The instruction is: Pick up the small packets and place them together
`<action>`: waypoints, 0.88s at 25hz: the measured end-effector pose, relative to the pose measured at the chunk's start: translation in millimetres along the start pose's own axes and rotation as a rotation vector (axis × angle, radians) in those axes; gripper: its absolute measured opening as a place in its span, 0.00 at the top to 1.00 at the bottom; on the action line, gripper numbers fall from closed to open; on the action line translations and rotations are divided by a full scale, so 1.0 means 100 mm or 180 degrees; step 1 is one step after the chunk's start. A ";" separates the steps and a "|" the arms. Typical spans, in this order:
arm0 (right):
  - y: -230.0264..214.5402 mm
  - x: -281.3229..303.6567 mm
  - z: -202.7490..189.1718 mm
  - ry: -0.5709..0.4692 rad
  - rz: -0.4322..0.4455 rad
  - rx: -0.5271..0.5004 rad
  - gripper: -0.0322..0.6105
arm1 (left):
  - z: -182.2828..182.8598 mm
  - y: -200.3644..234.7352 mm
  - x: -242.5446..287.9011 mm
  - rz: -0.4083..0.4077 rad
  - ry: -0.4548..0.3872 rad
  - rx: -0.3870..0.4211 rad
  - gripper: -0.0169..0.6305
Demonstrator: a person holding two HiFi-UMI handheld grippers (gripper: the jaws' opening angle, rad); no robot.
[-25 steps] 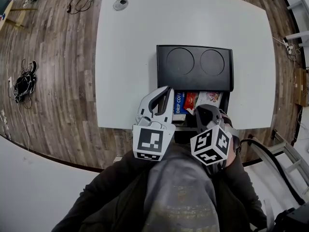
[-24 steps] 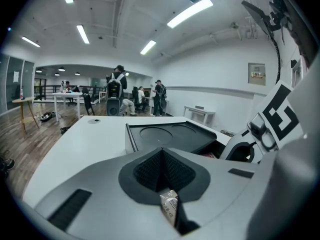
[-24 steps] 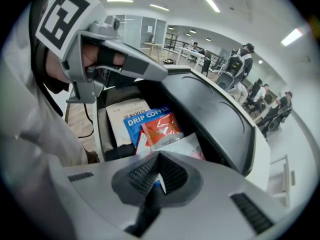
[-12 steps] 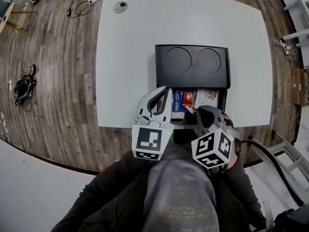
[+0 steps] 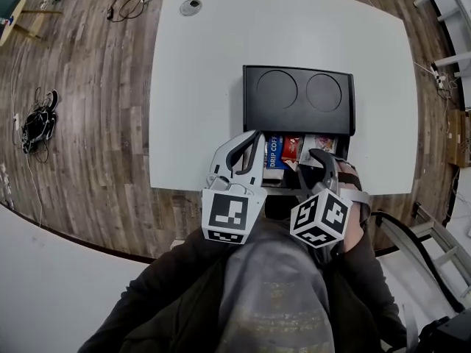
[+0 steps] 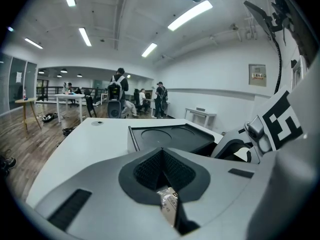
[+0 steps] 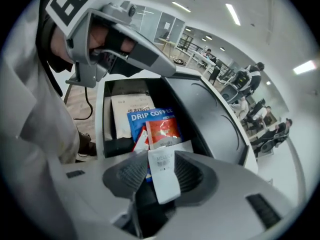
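An open-plan office is shown. Long strip lights (image 6: 190, 15) are mounted on the ceiling, white tables (image 5: 199, 87) are set out on a wood-patterned floor (image 5: 81, 123), and people (image 6: 119, 91) are seen gathered farther back in the room.

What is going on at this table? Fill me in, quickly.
A person works two handheld grippers over the open compartment of a black tray at the near edge of a white table. The left gripper is shut on a small silvery packet. The right gripper has its jaws opening with a white packet between them, above a blue DRIP COFFEE packet and a red packet lying together in the compartment.
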State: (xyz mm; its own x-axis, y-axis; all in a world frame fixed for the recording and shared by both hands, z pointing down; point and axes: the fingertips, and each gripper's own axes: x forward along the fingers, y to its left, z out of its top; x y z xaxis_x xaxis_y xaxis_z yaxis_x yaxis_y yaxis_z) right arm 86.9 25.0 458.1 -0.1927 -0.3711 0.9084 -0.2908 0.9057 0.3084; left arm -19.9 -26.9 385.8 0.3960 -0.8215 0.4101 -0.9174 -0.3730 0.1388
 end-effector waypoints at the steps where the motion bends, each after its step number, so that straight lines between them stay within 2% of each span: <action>1: -0.01 0.03 -0.02 0.0053 0.0022 -0.0055 0.71 | -0.01 0.01 0.01 0.0007 0.0005 -0.0012 0.97; 5: -0.01 0.16 -0.06 0.0244 0.0100 -0.0158 0.70 | -0.05 0.04 0.04 0.0020 0.0020 -0.0048 0.97; 9: 0.03 0.20 -0.06 0.0251 0.0197 -0.0004 0.70 | -0.08 0.09 0.03 0.0050 0.0033 -0.0074 0.97; 13: 0.12 0.19 -0.06 0.0235 0.0364 0.0074 0.83 | -0.10 0.12 0.02 0.0074 0.0048 -0.0094 0.97; 18: 0.13 0.18 -0.05 0.0204 0.0304 0.0046 0.94 | -0.11 0.11 0.03 0.0051 0.0055 -0.0097 0.97; 22: 0.09 0.14 -0.04 0.0163 0.0279 0.0098 0.95 | -0.10 0.10 0.05 0.0037 0.0063 -0.0088 0.97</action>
State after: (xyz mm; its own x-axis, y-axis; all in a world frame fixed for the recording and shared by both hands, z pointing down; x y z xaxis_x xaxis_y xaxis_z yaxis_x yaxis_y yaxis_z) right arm 85.3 29.0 475.0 -0.1707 -0.2790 0.9450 -0.3039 0.9272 0.2189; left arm -28.0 -30.5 397.7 0.3848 -0.8170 0.4295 -0.9228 -0.3512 0.1586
